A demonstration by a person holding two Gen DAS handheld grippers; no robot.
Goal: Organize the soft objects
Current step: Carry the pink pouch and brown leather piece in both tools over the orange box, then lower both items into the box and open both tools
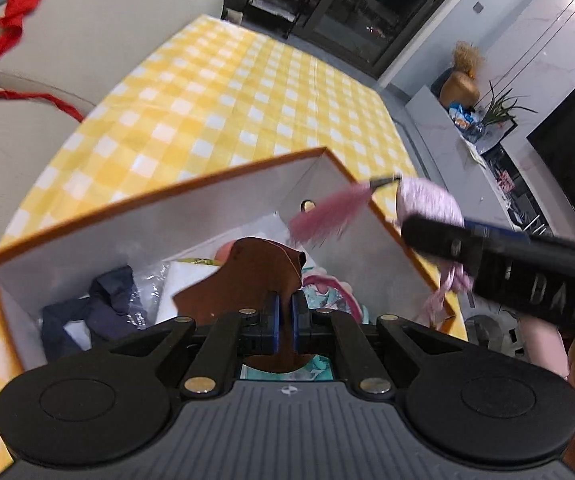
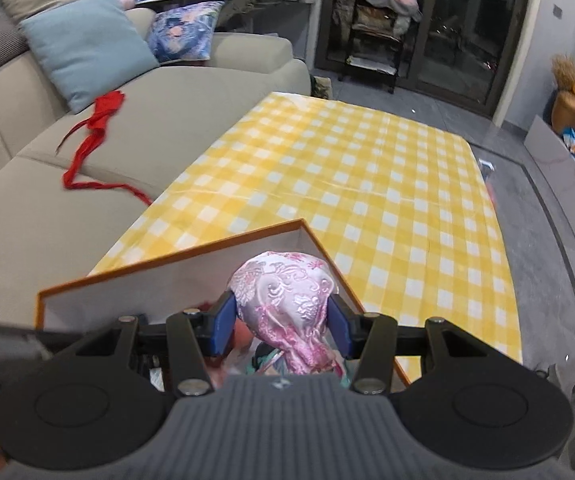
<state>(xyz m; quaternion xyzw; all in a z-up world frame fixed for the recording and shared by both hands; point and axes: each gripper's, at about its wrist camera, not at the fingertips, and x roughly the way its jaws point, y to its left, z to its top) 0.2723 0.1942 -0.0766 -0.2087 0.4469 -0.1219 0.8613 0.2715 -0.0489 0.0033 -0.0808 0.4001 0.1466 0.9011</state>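
Note:
An orange-rimmed cardboard box [image 1: 159, 196] stands on the yellow checked table and holds several soft items. My left gripper [image 1: 285, 316] is shut on a brown cloth [image 1: 255, 276] just above the box contents. My right gripper [image 2: 283, 322] is shut on a pink brocade pouch [image 2: 287, 300] over the box's right end [image 2: 175, 258]. In the left wrist view the pouch [image 1: 427, 200] and its pink tassel [image 1: 331, 212] hang at the box's right rim. A red ribbon [image 2: 91, 136] lies on the sofa.
A yellow checked tablecloth [image 2: 367, 184] stretches beyond the box. A beige sofa [image 2: 135, 120] with cushions runs along the left. A dark cloth [image 1: 99, 304] and a clear bag lie in the box. A TV cabinet with a gold vase [image 1: 459, 88] stands right.

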